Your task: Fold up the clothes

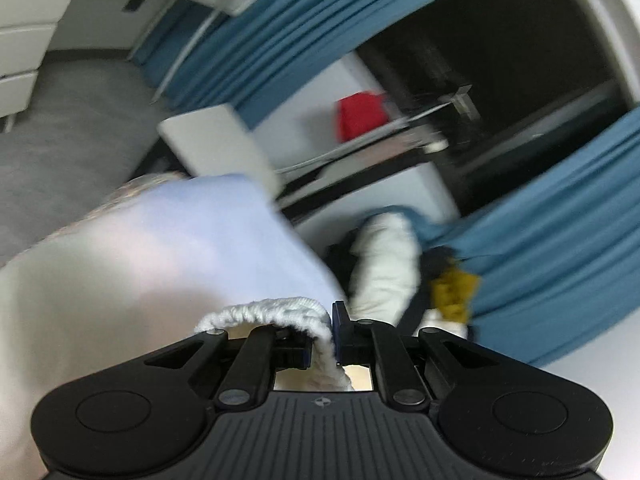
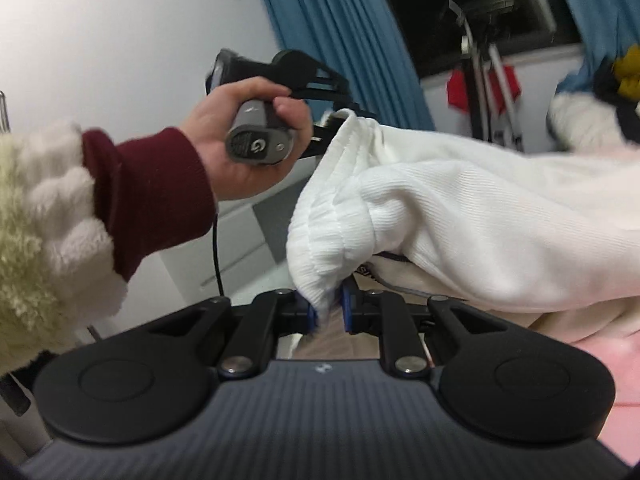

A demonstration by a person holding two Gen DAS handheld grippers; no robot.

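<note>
Now we see the white garment [image 2: 480, 216] as the largest thing, stretched in the air between our 2 tools, with blue curtains [image 1: 304, 28] and a dark window [image 2: 436, 8] behind it. Our left hand [image 2: 240, 140], in a dark red sleeve [image 2: 152, 196], holds the left tongs [image 1: 322, 336], which are closed on the ribbed hem of the garment. The right tongs [image 2: 330, 314] also pinch this ribbed hem between their blue pads [image 2: 347, 308]. A small red cloth [image 1: 360, 114] lies far behind, blurred.
</note>
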